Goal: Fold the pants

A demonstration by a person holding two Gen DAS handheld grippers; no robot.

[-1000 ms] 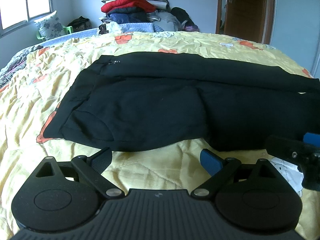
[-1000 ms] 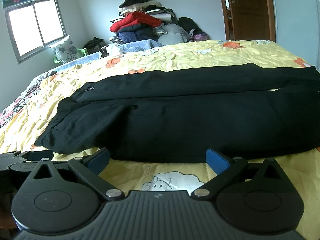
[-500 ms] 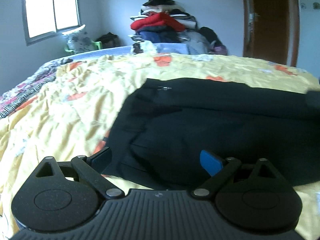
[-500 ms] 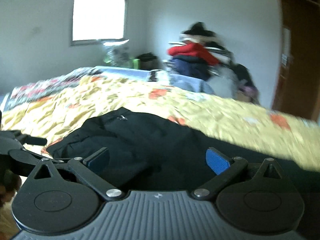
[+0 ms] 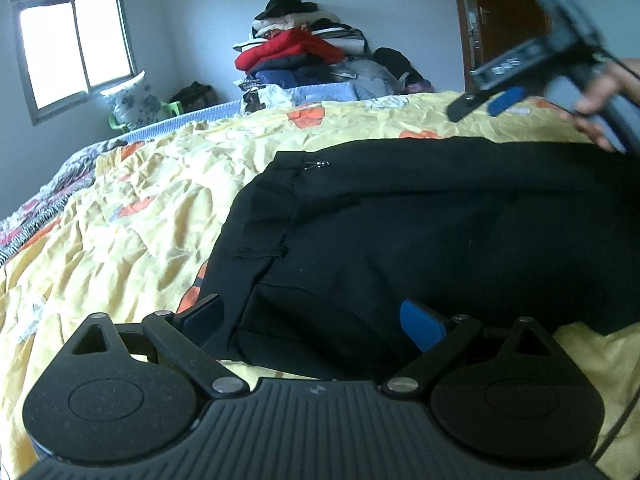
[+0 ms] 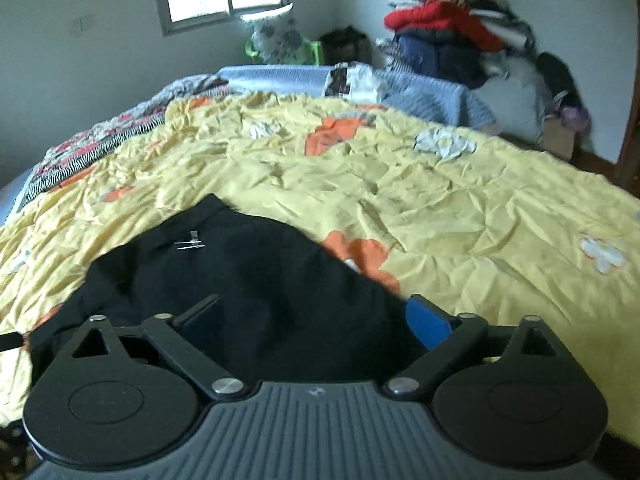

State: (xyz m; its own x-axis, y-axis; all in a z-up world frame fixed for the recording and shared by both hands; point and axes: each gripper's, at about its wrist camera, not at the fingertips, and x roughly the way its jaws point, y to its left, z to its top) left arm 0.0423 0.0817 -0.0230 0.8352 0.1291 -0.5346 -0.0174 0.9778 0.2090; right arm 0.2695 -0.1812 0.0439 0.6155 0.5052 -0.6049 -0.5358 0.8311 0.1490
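Note:
Black pants [image 5: 400,220] lie flat, folded lengthwise, on the yellow bedspread [image 5: 132,216], waistband end to the left with a metal clasp [image 5: 318,164]. My left gripper [image 5: 312,318] is open, low over the near waistband corner, its pads apart from the cloth. A hand holds my right gripper [image 5: 482,104] in the air above the pants' far edge. In the right wrist view that gripper [image 6: 316,316] hangs over the pants [image 6: 240,272] near the clasp. Its jaws stand wide and are closing slightly, with the cloth below them and nothing pinched.
A heap of clothes [image 5: 296,52] with a red jacket on top stands beyond the bed. A blue blanket [image 5: 312,92] lies along the bed's far edge. A window [image 5: 76,48] and a pillow on a green chair [image 5: 132,104] are far left, a brown door [image 5: 508,20] far right.
My left gripper has slid left to the waistband end of the pants. My right gripper has swung from the near edge across the pants to their far side and rolled.

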